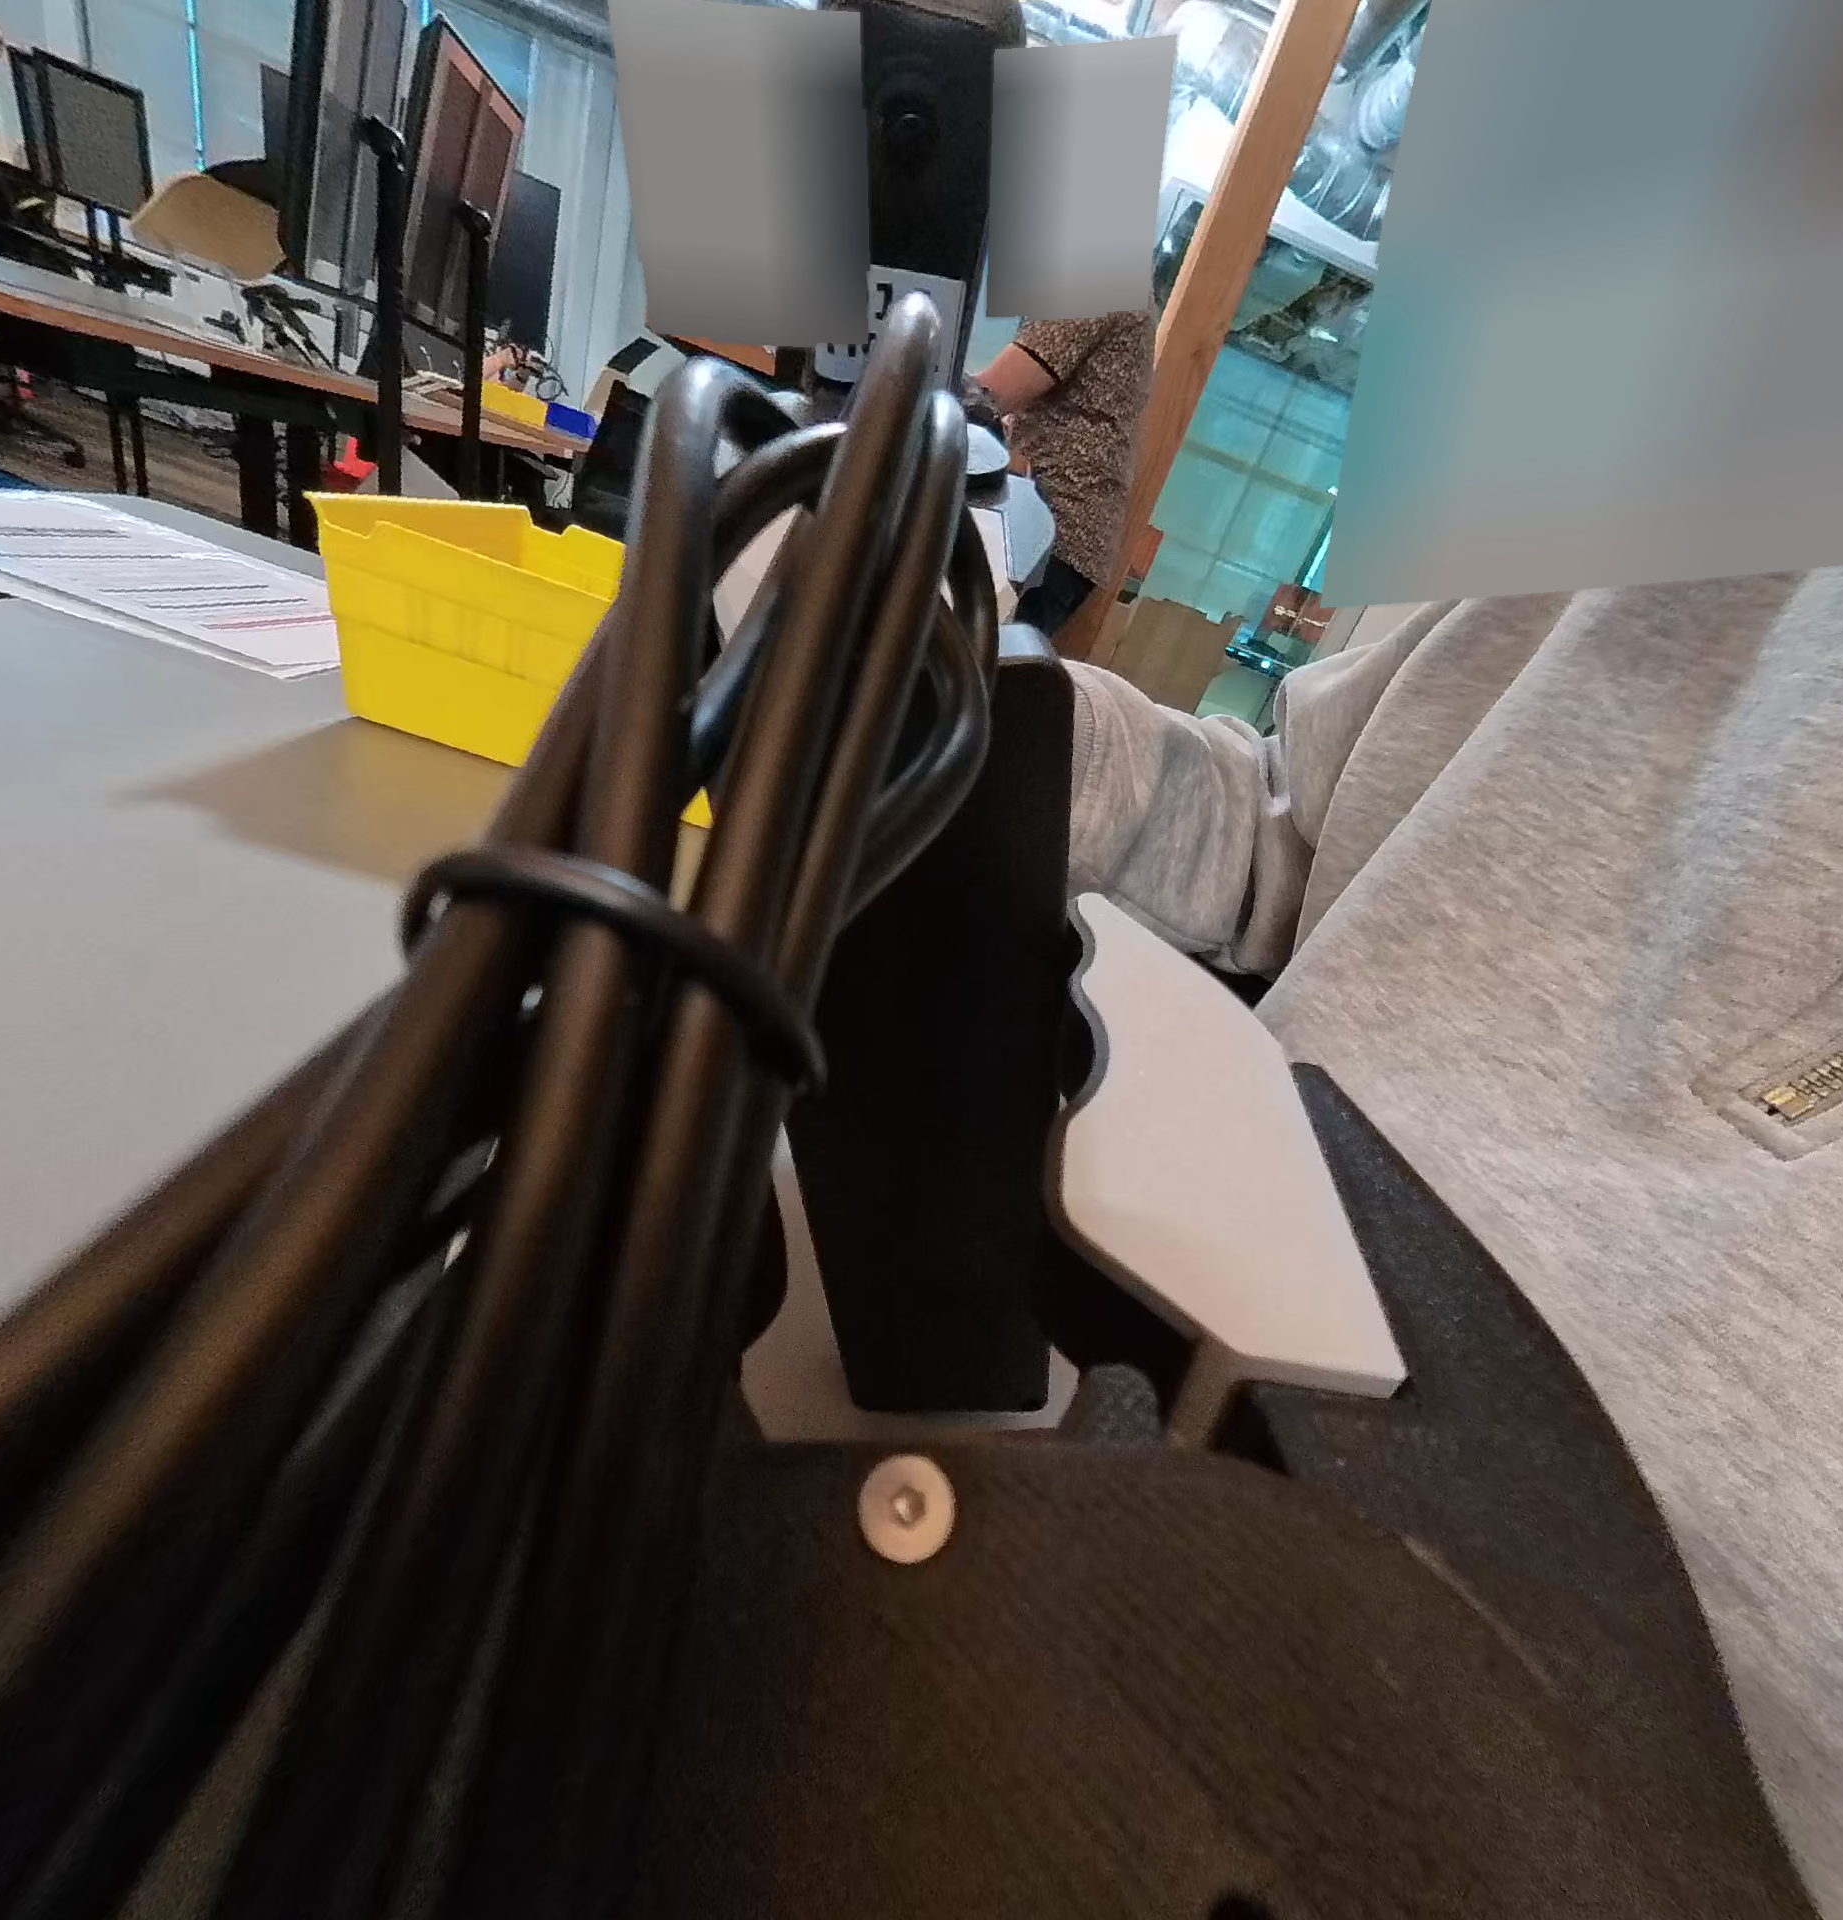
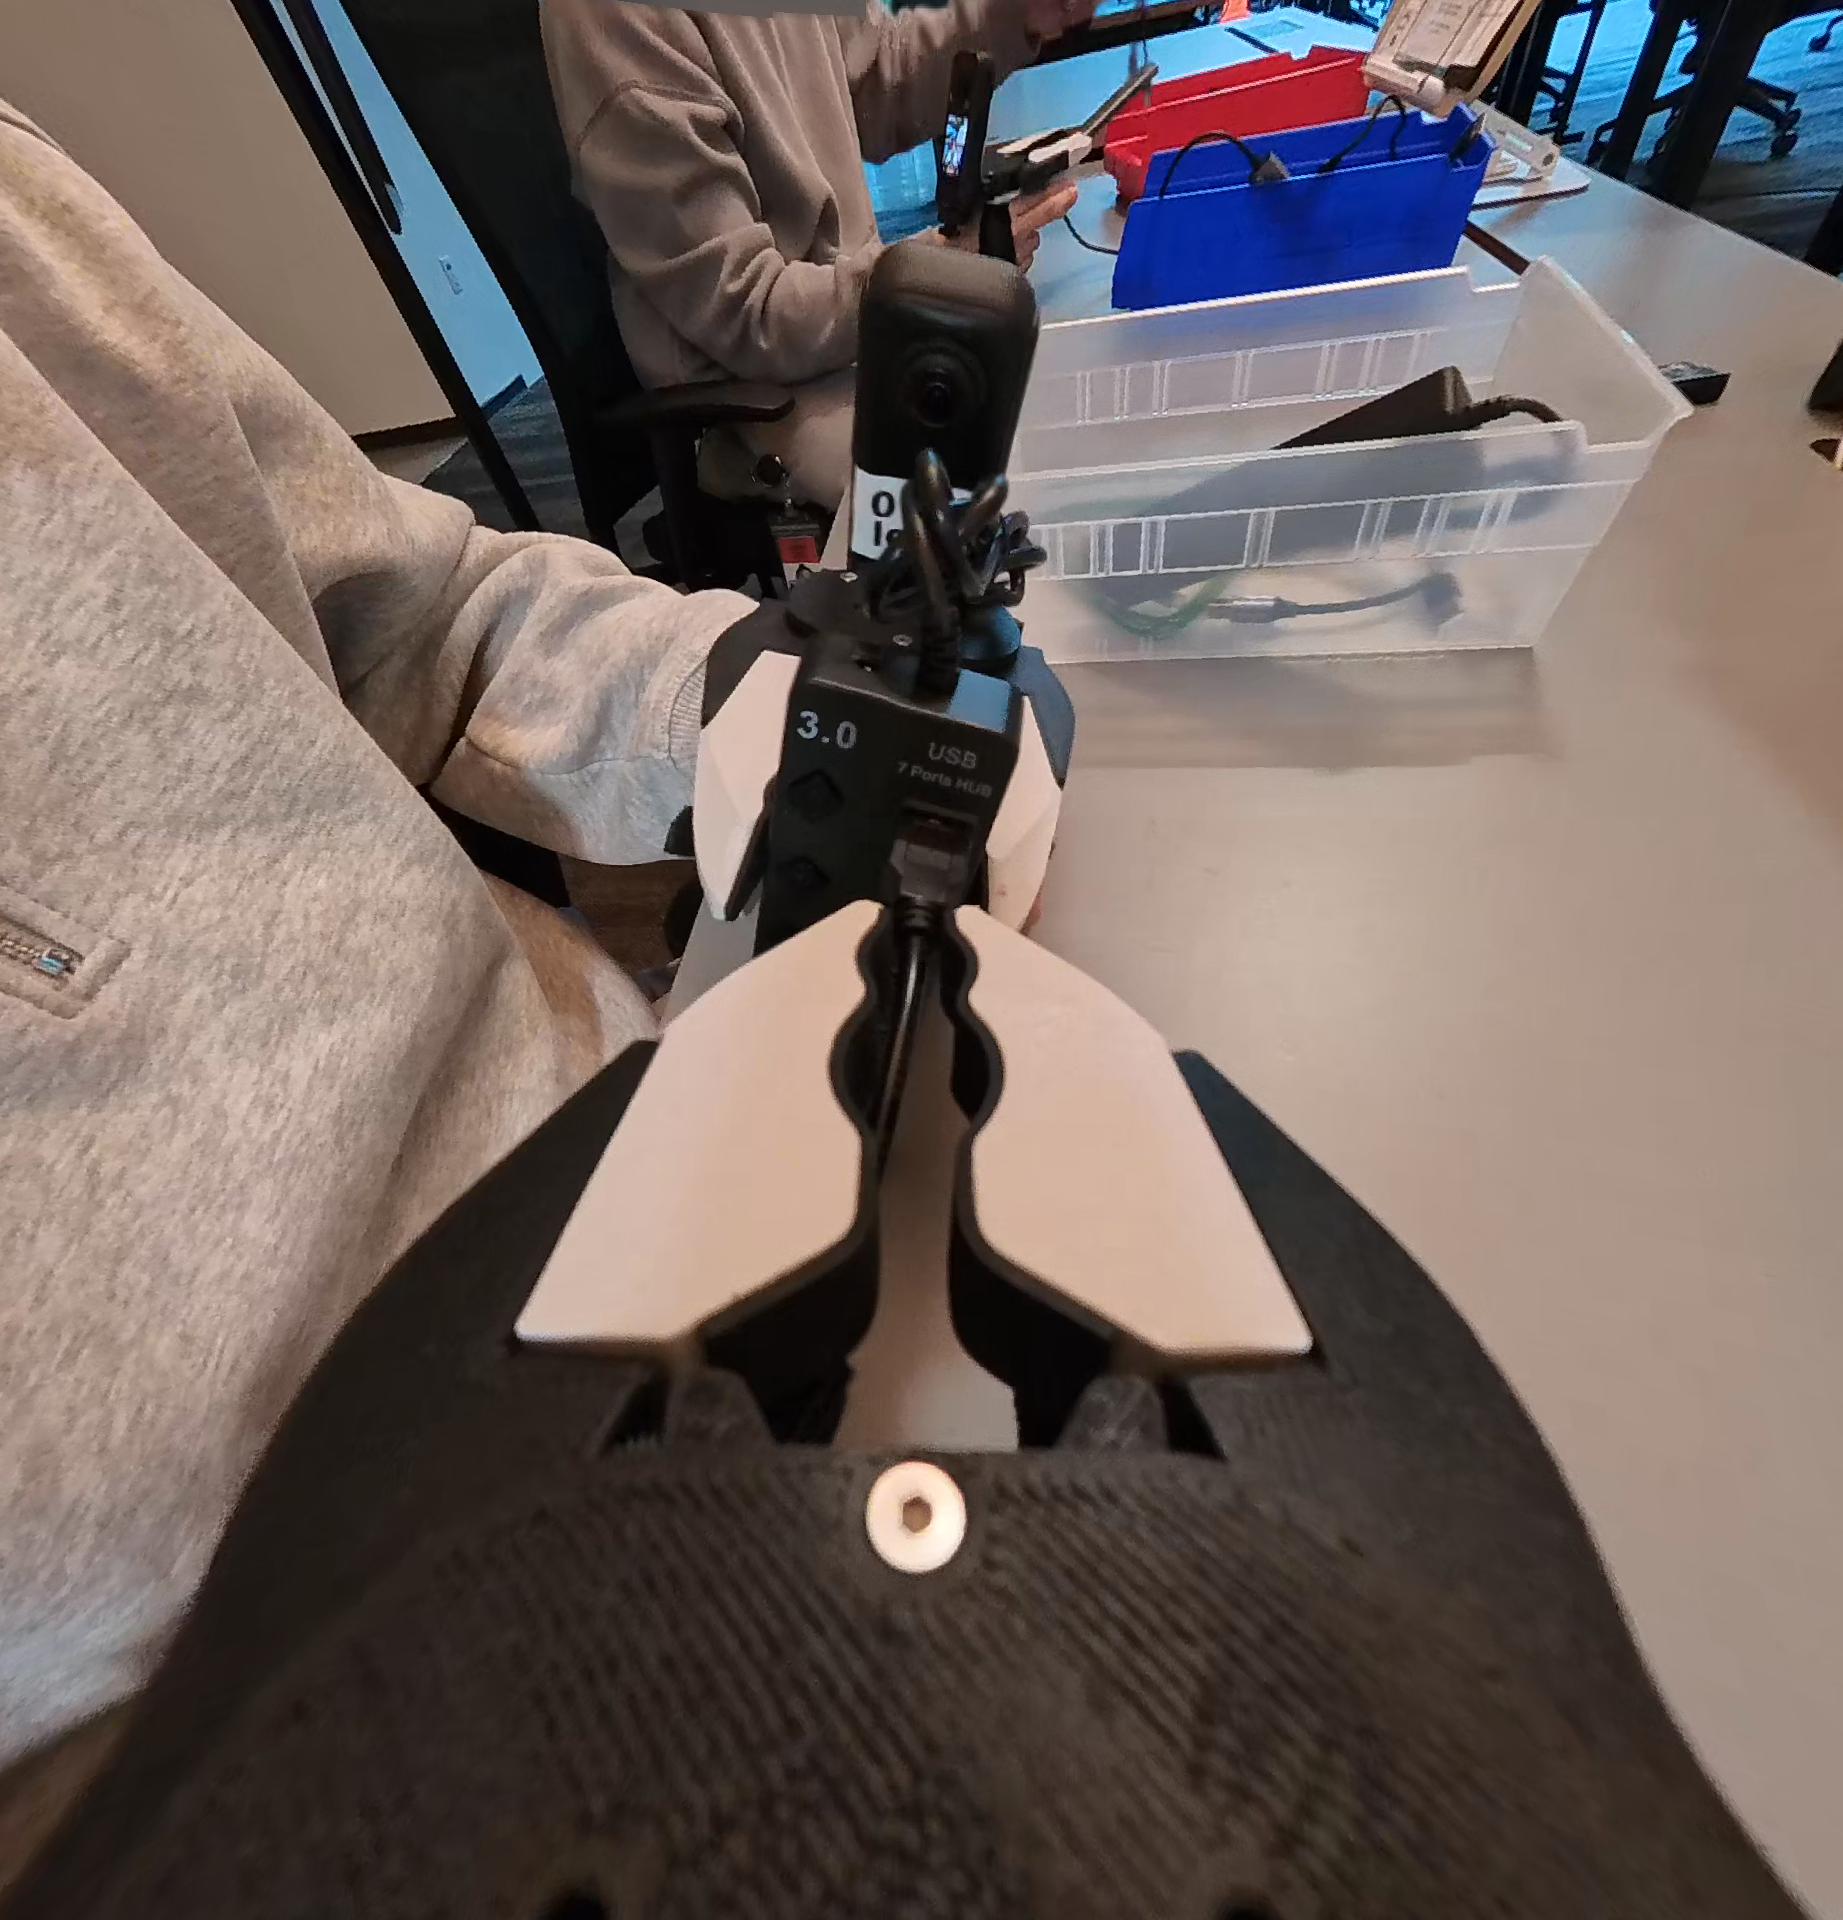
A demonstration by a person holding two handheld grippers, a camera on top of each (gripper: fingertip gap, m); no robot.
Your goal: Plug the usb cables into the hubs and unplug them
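Observation:
My left gripper (image 1: 948, 904) is shut on a black USB hub (image 1: 938, 1039) and holds it upright above the grey table (image 1: 169, 935). The hub's own black cable bundle (image 1: 626, 935), tied with a loop, hides the left finger; the white right finger (image 1: 1208, 1143) shows. In the right wrist view the hub (image 2: 844, 748) faces me, held in the left gripper (image 2: 875, 904). My right gripper (image 2: 917, 925) is shut on a thin black USB cable (image 2: 901, 1039), just behind its plug (image 2: 925, 862). The plug sits in the hub's top port.
A yellow bin (image 1: 460, 613) stands on the table behind the hub. A clear bin (image 2: 1312, 499) with cables and a black adapter lies ahead, with a blue bin (image 2: 1301, 229) and a red bin (image 2: 1239, 94) beyond. A grey-sleeved person (image 2: 221, 727) is at the left, and another person (image 2: 709, 187) sits behind. Left and right tips are no more than a few centimetres apart.

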